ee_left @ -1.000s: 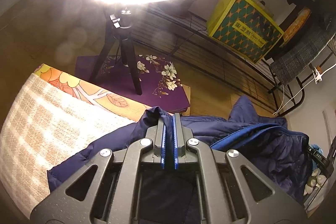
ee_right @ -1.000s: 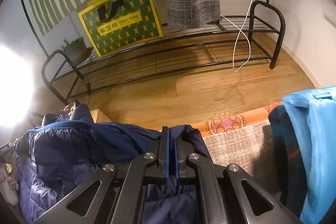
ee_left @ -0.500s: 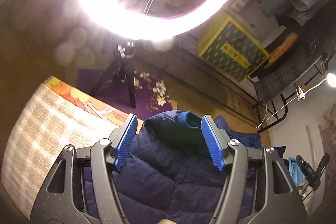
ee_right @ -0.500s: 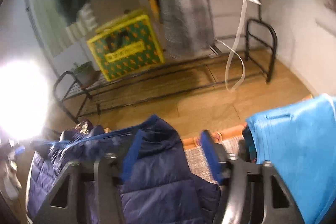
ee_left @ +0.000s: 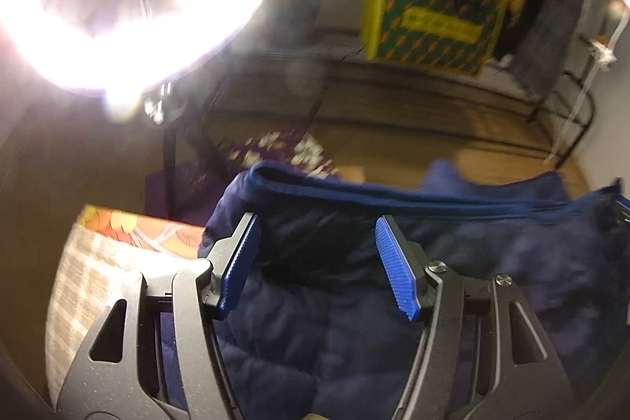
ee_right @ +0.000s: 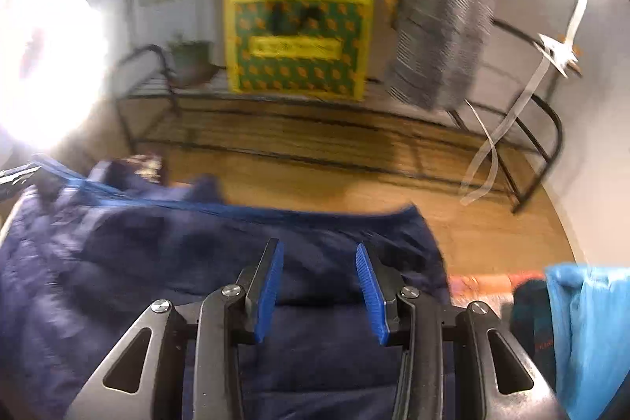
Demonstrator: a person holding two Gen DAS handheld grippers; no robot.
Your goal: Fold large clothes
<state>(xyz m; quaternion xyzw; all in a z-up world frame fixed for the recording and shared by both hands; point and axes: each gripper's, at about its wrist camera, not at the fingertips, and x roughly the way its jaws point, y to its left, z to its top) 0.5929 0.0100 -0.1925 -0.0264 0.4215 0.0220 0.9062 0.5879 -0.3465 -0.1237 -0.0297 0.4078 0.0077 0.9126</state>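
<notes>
A lit ring light (ee_left: 118,6) is seen at upper left on a stand. A yellow-green box (ee_right: 298,38) is set on a black wire rack (ee_right: 354,140) over wood floor (ee_right: 492,235). A grey garment (ee_right: 445,26) is hung above; a potted plant (ee_right: 191,61) is placed beside the box.
</notes>
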